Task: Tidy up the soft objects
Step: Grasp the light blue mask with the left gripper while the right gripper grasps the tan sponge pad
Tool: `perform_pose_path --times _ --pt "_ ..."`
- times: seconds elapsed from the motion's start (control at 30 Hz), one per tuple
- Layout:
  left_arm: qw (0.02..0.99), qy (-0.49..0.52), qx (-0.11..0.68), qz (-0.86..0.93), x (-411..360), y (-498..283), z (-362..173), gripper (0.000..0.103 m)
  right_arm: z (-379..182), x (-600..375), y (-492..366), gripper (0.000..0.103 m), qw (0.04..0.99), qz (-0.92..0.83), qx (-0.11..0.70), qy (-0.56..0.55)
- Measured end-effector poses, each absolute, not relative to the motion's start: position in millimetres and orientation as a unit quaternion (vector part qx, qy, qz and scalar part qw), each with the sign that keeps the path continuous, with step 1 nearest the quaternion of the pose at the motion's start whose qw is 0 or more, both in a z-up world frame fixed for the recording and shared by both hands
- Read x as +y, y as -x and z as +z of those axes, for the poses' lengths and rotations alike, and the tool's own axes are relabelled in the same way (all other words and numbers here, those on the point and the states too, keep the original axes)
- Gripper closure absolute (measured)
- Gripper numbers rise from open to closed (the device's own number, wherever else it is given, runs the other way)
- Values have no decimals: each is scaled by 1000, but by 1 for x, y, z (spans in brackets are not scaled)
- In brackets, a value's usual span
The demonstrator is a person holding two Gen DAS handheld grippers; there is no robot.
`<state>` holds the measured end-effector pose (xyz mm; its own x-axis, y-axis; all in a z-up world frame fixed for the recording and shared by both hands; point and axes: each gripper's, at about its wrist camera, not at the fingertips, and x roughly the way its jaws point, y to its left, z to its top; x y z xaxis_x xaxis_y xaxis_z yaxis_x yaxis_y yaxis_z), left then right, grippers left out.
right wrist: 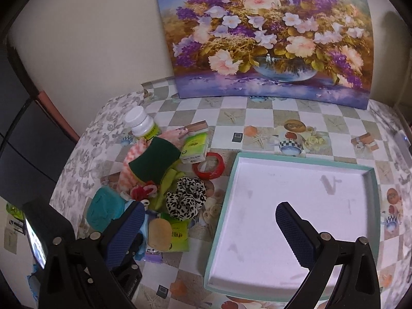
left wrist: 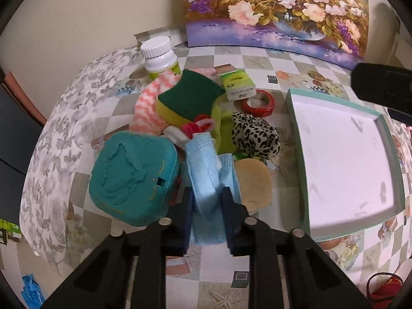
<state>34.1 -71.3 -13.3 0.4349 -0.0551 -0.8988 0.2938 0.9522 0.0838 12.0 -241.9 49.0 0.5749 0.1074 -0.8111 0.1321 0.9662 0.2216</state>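
**Blue cloth pinched, white tray waiting**

The left gripper (left wrist: 207, 200) has its two jaws squeezed on a light blue cloth (left wrist: 203, 172). The cloth bunches up between the dark pads, so it looks held. No earlier picture is here, so only this pinch can be told.

The cloth sits at the near edge of a heap of soft things on the checked table (left wrist: 257, 59). Just beside it on the left is a teal folded towel (left wrist: 134, 177). Just beside it on the right is a tan round sponge (left wrist: 253, 182). Behind are a green and yellow sponge (left wrist: 189, 95) and a spotted hair tie (left wrist: 255, 134).

The right gripper (right wrist: 208, 231) has its jaws spread wide with nothing between them. It hangs over the near part of the white tray (right wrist: 296, 193), which is bare inside.

To do this step well, I think the cloth should be lifted straight up and slowly, so the tan sponge and the towel do not get dragged along. Then it can go sideways to the tray and be let go low down, so it lands flat. The right gripper may need to move out of the way first
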Motion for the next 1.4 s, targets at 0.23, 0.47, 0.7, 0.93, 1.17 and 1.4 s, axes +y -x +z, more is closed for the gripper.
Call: perform_pose_path --times 0.23,0.47,0.7,0.93,1.17,1.4 --pt "844 -90 519 -100 -63 -37 -13 89 30 -243 -15 0 866 5 480 -140" --pt "849 -67 516 -93 -53 -40 -9 90 9 -227 -16 21 851 53 504 -138" --pt "854 -55 509 -96 -51 -42 -1 92 -6 -209 -19 39 833 107 526 -137" --pt "856 -46 506 -92 -47 -44 2 93 -23 -198 -26 52 813 133 547 -151" --pt "857 -38 506 -91 -43 -45 3 93 -33 -193 -31 60 798 154 557 -170" --pt "855 -34 509 -91 -42 -46 2 93 -40 -189 -33 74 788 170 561 -187"
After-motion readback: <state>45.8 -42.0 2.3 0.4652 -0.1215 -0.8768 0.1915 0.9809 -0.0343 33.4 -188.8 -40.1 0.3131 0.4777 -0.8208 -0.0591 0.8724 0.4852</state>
